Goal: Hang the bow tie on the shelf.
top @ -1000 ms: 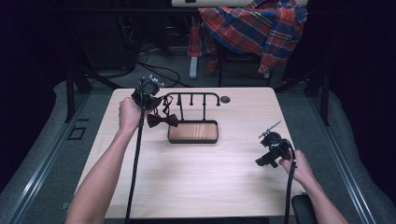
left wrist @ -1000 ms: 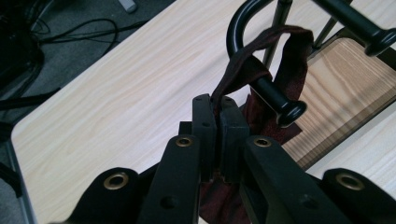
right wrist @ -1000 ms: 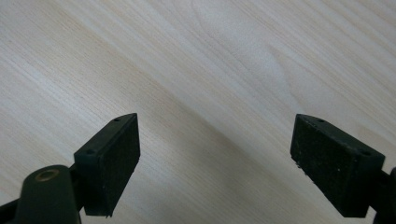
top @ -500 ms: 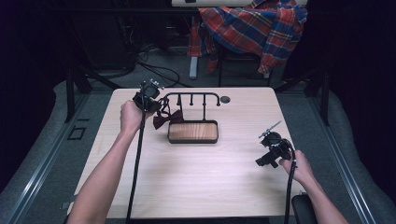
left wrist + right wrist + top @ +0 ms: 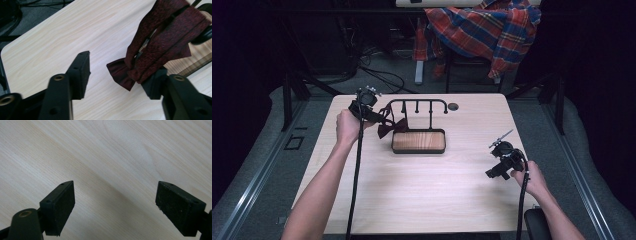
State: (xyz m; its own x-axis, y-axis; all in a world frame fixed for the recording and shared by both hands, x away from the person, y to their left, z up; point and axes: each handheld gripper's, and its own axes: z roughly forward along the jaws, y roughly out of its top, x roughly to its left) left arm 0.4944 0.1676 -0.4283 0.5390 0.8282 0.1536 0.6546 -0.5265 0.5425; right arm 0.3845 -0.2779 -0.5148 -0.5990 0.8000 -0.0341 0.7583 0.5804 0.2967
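A dark red bow tie hangs by its strap from the left end of a black hook rack, over the rack's wooden base. My left gripper is right beside it. Its jaws have just been opening. In the left gripper view the bow tie rests against the right-hand jaw, and a wide gap separates it from the other, so my left gripper is open. My right gripper hovers low over the right side of the table. There my right gripper stands open, with bare wood between the pads.
The light wooden table has a round cable hole at its far edge. A plaid shirt is draped over a chair behind the table. Cables lie on the floor beyond, and dark frame legs flank both sides.
The left gripper's jaws have opened and let go of the bow tie, which now hangs from the rack. The right gripper has stayed where it was.
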